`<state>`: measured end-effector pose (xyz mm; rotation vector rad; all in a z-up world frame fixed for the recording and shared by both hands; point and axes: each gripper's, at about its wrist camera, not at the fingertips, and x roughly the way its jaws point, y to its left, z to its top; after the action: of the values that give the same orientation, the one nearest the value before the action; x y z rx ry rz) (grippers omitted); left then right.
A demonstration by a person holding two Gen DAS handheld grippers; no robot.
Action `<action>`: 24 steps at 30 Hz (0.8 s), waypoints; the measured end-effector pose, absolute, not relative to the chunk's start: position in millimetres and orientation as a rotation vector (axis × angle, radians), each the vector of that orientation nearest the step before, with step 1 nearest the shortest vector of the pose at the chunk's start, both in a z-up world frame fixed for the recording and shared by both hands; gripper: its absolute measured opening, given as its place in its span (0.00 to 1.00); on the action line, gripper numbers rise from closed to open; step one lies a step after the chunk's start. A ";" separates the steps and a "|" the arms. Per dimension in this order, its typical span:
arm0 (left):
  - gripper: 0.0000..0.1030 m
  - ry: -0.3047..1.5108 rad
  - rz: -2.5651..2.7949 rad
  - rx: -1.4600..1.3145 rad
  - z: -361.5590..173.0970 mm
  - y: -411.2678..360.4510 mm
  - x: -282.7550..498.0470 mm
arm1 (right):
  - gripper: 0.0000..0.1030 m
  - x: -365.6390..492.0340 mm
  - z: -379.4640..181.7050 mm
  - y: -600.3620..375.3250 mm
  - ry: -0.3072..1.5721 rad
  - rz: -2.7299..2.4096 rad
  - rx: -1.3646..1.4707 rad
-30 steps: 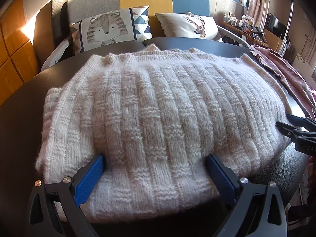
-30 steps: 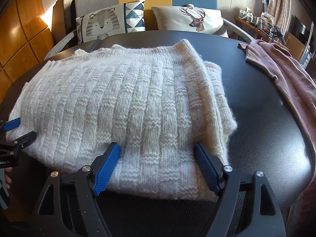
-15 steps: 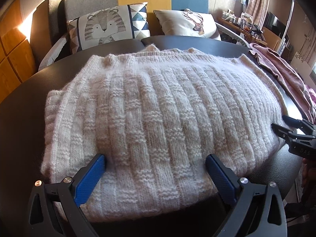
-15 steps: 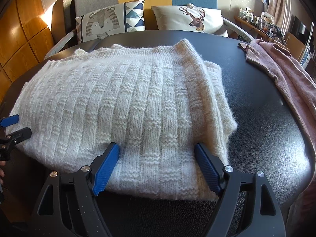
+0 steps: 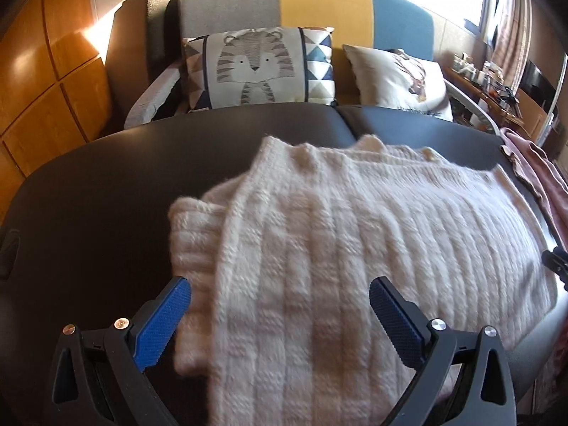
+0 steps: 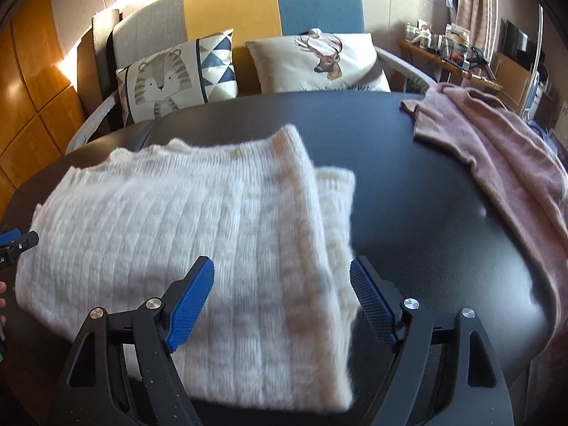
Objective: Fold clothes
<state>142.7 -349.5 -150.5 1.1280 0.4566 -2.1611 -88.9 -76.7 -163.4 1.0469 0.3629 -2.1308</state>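
Both cameras have pulled back and swung outward since a moment ago, so each now looks at one end of the white sweater [image 5: 355,241]; it lies folded on the black bench [image 6: 426,184], long side running left to right; left gripper [image 5: 280,314] and right gripper [image 6: 282,300] have fingers spread, pinching nothing, each over a near corner; a pink cloth [image 6: 504,149] lies apart on the right.

Your left camera sits low at the near edge of the desk [image 5: 106,184], looking forward between its fingers [image 5: 161,319] toward the sofa [image 5: 319,3]. Your right camera looks the same way between its own fingers [image 6: 372,305], equally close. Both views share the white sweater [image 5: 355,248] ahead of the fingers, the tiger cushion [image 6: 167,78] and the pink cloth [image 6: 497,149].
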 end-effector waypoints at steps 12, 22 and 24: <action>1.00 0.542 -2.182 1.161 -183.2 -368.0 116.1 | 0.90 -130.3 -209.7 -92.4 0.334 -2.053 1.197; 1.00 0.599 -2.219 1.132 -188.4 -370.7 125.4 | 0.91 -126.1 -213.1 -80.6 0.269 -2.054 1.186; 1.00 0.599 -2.217 1.124 -188.6 -369.2 127.4 | 0.91 -124.8 -212.4 -78.9 0.265 -2.061 1.188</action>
<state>127.4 -369.2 -188.6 1.1244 0.5990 -2.2174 -124.8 -78.9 -212.4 1.1881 0.2648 -2.0606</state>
